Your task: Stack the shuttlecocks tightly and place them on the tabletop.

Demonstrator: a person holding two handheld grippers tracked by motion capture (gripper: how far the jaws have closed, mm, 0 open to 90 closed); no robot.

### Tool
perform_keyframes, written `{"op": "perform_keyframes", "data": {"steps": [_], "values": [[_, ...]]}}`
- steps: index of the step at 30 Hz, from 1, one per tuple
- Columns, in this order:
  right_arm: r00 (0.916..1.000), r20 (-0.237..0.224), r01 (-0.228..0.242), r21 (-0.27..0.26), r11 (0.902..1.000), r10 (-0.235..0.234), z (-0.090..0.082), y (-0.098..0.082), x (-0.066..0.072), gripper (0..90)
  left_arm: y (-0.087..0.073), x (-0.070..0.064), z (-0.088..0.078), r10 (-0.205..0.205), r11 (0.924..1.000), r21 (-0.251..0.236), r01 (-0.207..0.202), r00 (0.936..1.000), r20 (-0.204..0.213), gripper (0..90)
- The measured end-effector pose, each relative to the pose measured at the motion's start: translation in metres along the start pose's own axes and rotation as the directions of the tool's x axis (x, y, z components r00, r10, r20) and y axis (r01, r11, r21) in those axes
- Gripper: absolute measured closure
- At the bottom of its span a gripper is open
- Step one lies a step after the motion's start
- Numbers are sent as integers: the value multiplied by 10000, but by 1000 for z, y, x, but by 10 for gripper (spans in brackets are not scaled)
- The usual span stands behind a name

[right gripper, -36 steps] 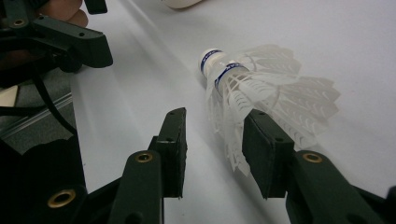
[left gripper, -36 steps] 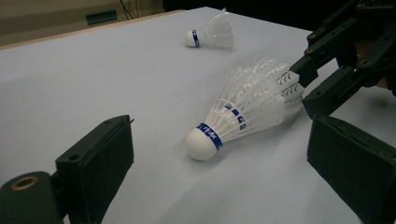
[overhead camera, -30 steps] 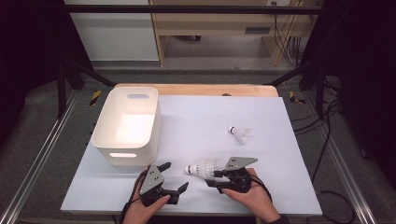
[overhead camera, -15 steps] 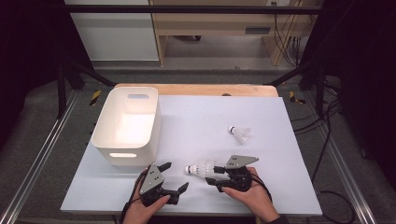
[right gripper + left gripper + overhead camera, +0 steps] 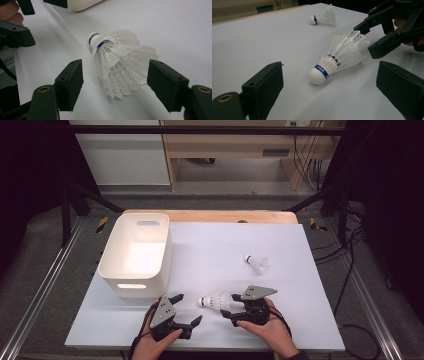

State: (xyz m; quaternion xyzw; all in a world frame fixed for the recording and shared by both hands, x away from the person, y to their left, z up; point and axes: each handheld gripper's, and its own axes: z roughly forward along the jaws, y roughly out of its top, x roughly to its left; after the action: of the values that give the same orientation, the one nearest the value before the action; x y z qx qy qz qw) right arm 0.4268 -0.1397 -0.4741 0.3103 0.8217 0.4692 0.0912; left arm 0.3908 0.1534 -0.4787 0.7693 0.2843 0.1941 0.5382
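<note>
i read the shuttlecock (image 5: 117, 67) lying on its side on the white table (image 5: 300, 270), feather skirt between the right gripper (image 5: 115, 82) jaws; these have just been opening, pads clear; left gripper (image 5: 329, 92) jaws apart, cork nearest them.

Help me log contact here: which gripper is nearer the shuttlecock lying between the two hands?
Right. The right gripper straddles the near shuttlecock's feather skirt, jaws just opened and clear of it. The left gripper sits apart, open, beyond its cork tip.

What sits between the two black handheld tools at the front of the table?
A white feathered shuttlecock with a blue band lies between left tool and right tool, seen in the high view; its skirt sits between the right tool's open pads.
</note>
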Motion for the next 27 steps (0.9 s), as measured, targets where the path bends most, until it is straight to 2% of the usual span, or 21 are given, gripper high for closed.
{"op": "perform_keyframes", "data": {"steps": [5,11,17,20,23,27], "values": [[10000,91,-9,-27,10000,9,-1,0,0,276,0,-1,0,14,10000,-10,-14,10000,1,71],[9995,303,-112,-20,9999,113,-7,-1,-5,212,0,-1,0,2,10000,-31,-2,10000,-11,70],[9964,630,-530,-599,9968,567,-29,-8,-15,168,1,0,-1,-44,9999,-160,43,10000,-61,61],[9911,1015,-754,-1032,9918,859,-42,-11,-24,149,1,0,-1,-55,9998,-197,54,10000,-69,60],[9820,1451,-989,-1482,9840,1206,-52,-16,-33,126,2,0,-2,-73,9996,-287,71,10000,-58,59],[9697,2081,-902,-1815,9792,1279,-58,-19,-42,91,2,0,-1,-56,9995,-322,55,10000,-40,56]]}}
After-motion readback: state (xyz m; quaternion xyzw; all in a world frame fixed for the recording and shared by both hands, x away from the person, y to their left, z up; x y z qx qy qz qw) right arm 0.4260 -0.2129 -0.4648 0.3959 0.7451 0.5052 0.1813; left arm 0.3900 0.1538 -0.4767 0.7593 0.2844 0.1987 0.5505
